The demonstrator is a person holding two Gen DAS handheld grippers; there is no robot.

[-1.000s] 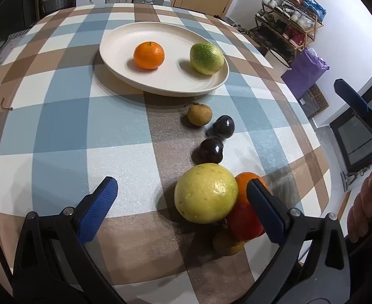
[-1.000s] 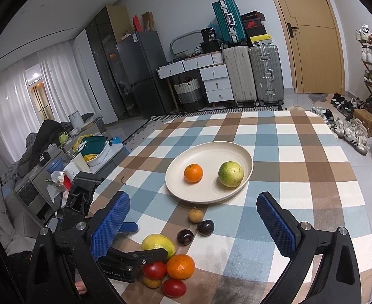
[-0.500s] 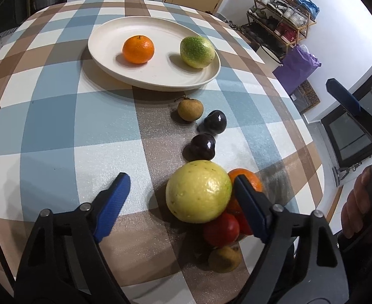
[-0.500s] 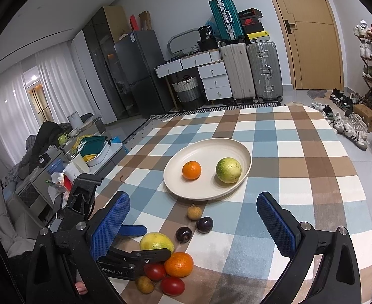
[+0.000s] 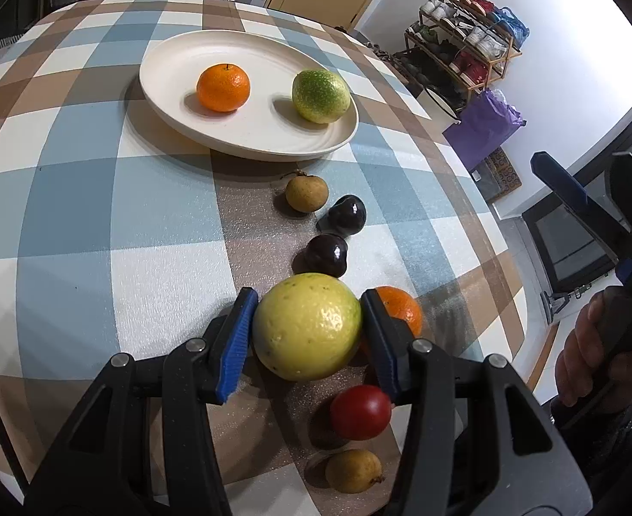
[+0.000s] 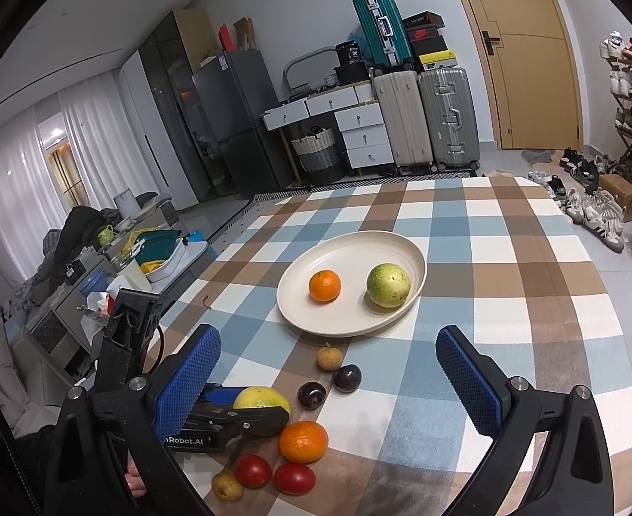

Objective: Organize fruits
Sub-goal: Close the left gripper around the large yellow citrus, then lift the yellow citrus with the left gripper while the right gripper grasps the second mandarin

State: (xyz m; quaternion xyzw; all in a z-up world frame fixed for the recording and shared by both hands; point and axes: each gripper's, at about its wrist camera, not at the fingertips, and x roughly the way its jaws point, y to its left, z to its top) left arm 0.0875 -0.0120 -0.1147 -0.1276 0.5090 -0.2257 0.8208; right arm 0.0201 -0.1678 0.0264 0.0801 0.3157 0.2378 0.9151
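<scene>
While the blue pads press both sides of it:
Left gripper (image 5: 307,335): jaws clenched on the yellow citrus (image 5: 306,327).
Crowding: orange (image 5: 397,307) behind the right jaw, tomato (image 5: 361,412) below it, dark plums (image 5: 326,255) ahead.
Plate (image 5: 187,47): far ahead, holds mandarin (image 5: 223,87) and green citrus (image 5: 321,95).
Right gripper (image 6: 329,370): jaws released, above the surface (image 6: 531,284).

1. The right gripper (image 6: 329,380) hangs over the checked table (image 6: 509,258), blue pads wide apart.
2. At ten o'clock of the pads, the left gripper (image 6: 256,406) clamps a yellow fruit (image 6: 261,397).
3. A cream plate (image 6: 415,253) at twelve o'clock carries a small orange (image 6: 324,286) and a green fruit (image 6: 388,285).
4. Two dark plums (image 6: 347,377) lie between plate and yellow fruit.
</scene>
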